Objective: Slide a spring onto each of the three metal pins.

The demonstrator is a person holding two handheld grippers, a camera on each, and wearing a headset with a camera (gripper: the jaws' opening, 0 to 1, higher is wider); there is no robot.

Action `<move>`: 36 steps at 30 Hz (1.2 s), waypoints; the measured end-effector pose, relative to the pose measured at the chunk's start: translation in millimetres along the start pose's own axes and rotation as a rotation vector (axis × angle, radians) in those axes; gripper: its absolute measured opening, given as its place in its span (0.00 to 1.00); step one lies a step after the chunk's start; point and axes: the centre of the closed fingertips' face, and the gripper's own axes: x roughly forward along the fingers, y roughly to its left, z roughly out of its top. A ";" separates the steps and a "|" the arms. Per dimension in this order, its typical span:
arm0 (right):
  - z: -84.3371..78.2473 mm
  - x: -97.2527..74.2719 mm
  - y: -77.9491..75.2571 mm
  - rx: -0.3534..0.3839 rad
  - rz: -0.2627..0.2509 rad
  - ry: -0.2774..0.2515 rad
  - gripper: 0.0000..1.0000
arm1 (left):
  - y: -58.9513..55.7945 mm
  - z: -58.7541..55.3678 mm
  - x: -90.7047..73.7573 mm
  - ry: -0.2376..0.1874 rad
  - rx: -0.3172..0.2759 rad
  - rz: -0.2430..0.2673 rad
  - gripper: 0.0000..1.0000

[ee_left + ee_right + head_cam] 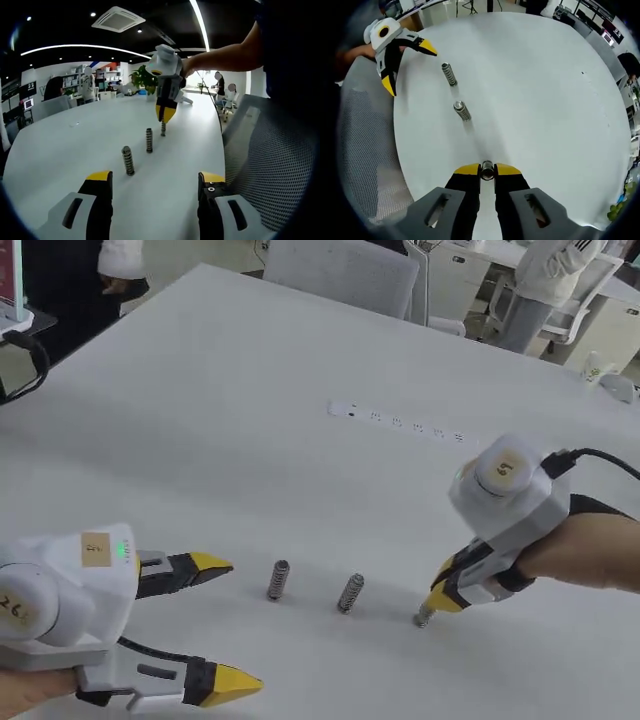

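Note:
Three small metal springs stand upright in a row on the white table [250,390]. My right gripper [437,605] is shut on the rightmost spring [424,617], seen end-on between its yellow tips [487,170]. The middle spring [350,593] [462,110] and the left spring [278,580] [449,74] stand free. I cannot make out the pins inside the coils. My left gripper [225,622] is open and empty, just left of the row, its jaws wide apart [156,177]. From there the springs [128,160] [149,140] line up toward the right gripper [165,112].
A white power strip [395,420] lies farther back on the table. A grey mesh chair [270,165] stands at the near table edge. Office chairs [345,270] and people stand beyond the far edge.

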 end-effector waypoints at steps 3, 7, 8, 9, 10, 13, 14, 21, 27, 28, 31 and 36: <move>-0.6 1.5 0.2 0.003 0.001 -0.002 0.08 | -0.2 -1.8 0.4 0.002 -0.003 -0.001 0.66; -0.8 4.5 0.1 0.001 -0.004 -0.004 0.08 | 0.7 -1.8 0.2 0.002 -0.003 0.000 0.66; -0.6 5.4 0.0 -0.002 -0.007 -0.005 0.08 | 1.4 -1.4 0.0 0.003 -0.002 0.001 0.66; -0.5 6.1 -0.2 -0.003 -0.009 -0.005 0.08 | 2.1 -1.2 -0.1 0.003 -0.002 0.002 0.65; -0.8 7.0 0.5 -0.003 -0.004 -0.002 0.08 | 2.8 -0.6 -0.4 0.002 -0.002 0.002 0.65; -0.4 8.2 0.2 -0.002 -0.006 -0.005 0.08 | 2.1 1.2 -0.5 -0.001 -0.002 0.004 0.65; -0.7 8.4 0.8 0.000 -0.004 -0.004 0.08 | 1.9 1.2 -0.4 0.000 -0.001 0.004 0.65; -2.6 10.7 0.9 -0.001 -0.004 -0.007 0.08 | 1.0 1.3 0.0 0.002 -0.002 0.004 0.65; -2.1 10.8 1.2 -0.004 -0.002 -0.021 0.09 | 0.5 2.0 0.9 0.003 -0.002 0.002 0.65; -1.4 10.5 2.0 0.003 0.000 -0.029 0.10 | 0.4 2.2 0.9 0.003 -0.002 0.001 0.65; -0.5 9.6 2.3 0.008 0.000 -0.040 0.12 | 0.7 2.3 0.6 0.006 -0.001 0.002 0.65; 1.4 6.2 3.2 0.009 -0.003 -0.063 0.15 | 0.8 1.8 0.3 0.007 0.000 0.001 0.66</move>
